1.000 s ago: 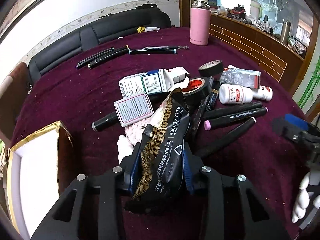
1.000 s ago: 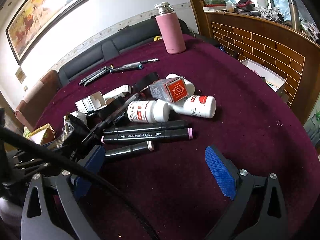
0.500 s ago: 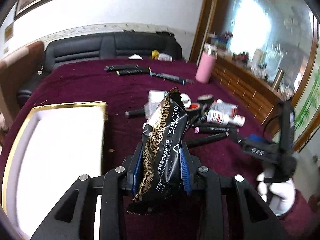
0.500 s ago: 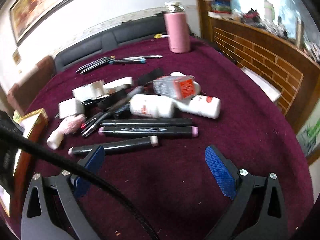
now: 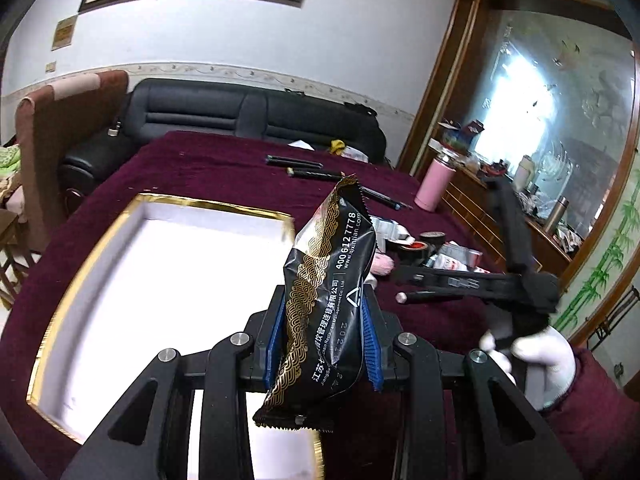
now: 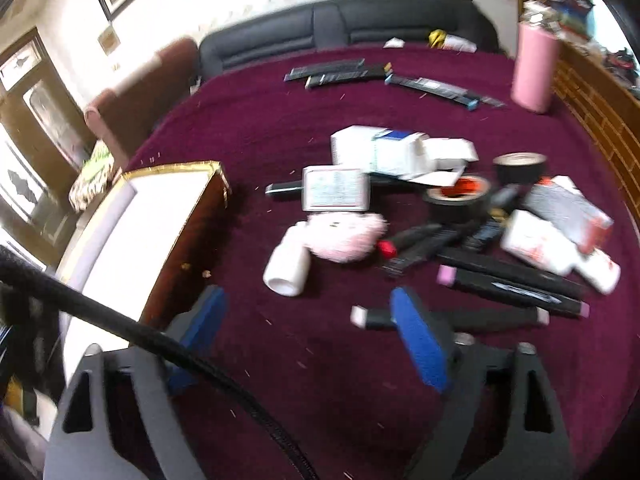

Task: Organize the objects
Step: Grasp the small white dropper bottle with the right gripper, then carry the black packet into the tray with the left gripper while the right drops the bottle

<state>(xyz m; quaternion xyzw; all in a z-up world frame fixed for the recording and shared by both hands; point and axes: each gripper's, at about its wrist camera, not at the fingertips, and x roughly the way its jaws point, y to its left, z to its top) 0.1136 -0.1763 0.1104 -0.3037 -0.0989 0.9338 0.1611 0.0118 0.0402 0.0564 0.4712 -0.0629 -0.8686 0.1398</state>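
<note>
My left gripper [image 5: 324,340] is shut on a black and gold snack packet [image 5: 328,292] and holds it upright above the near right corner of a gold-rimmed box with a white inside [image 5: 160,272]. The box also shows at the left of the right wrist view [image 6: 136,216]. My right gripper [image 6: 308,328] is open and empty, low over the maroon tablecloth [image 6: 328,380], near a black marker [image 6: 460,316]. A pile of markers, tape rolls, bottles and small boxes [image 6: 440,208] lies beyond it.
A pink flask [image 6: 534,68] stands at the far right of the table. Several black pens [image 6: 344,70] lie at the far side. A black sofa [image 5: 240,116] and a brown chair [image 5: 60,120] stand behind the table. A wooden counter [image 5: 500,224] runs along the right.
My left gripper has lifted the packet off the pile and swung left over the box. My right gripper has turned left toward the pile and stayed open.
</note>
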